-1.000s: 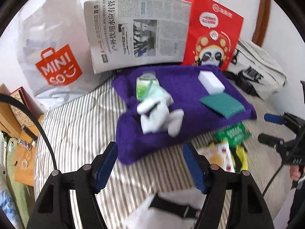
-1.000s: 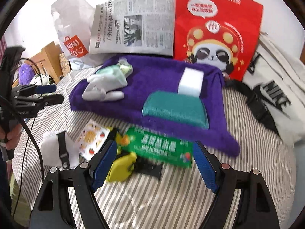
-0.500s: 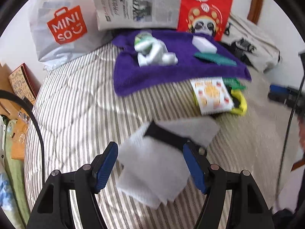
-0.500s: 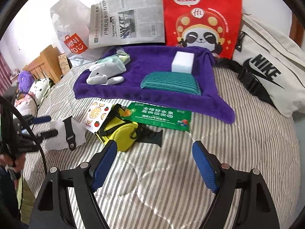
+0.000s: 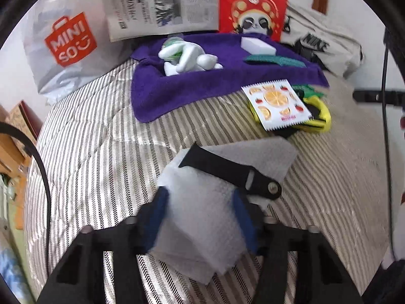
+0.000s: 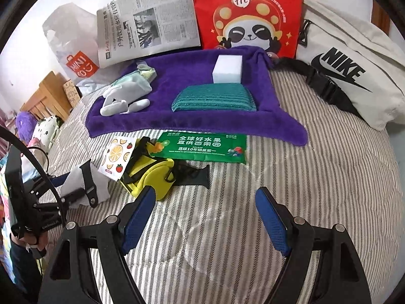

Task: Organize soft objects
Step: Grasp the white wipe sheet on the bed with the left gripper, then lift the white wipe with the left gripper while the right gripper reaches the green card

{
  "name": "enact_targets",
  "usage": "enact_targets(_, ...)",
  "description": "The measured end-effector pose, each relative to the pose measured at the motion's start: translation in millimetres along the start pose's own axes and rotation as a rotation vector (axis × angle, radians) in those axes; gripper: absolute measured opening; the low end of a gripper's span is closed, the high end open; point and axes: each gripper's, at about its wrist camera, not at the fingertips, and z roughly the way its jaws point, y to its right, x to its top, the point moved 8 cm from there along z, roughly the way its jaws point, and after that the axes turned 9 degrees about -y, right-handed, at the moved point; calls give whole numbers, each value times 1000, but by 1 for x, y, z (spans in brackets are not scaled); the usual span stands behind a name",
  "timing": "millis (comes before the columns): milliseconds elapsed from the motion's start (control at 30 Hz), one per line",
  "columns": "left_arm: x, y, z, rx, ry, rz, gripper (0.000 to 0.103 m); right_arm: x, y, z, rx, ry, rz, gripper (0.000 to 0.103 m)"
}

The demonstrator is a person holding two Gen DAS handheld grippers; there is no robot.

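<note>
Left gripper (image 5: 200, 210) jaws just closed onto near white cloth (image 5: 202, 217) under black strap (image 5: 227, 174), pickup likely underway; right gripper (image 6: 202, 217) open, empty.

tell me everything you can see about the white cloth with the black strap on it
The white cloth is a thin, soft, dimpled sheet, loosely folded and rumpled, lying on the striped bedcover in front of the purple towel. A black strap with a rounded, riveted end lies diagonally across its upper part. The left gripper straddles its near half: its jaws have just been closing, blue pads at both edges, apparently touching it, though blur hides whether they press.
</note>
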Motion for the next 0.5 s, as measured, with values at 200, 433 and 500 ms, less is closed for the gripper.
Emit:
enact_targets(200,2,-4,-1,-62,7,-41,9,0,-9,4,-14,-6,-26,81)
enact_targets(433,4,-1,1,-45,22,-45,8,-2,-9,7,0,-1,-31,81)
enact_targets(500,4,-1,1,-38,36,-49,8,-4,-7,10,0,-8,-28,81)
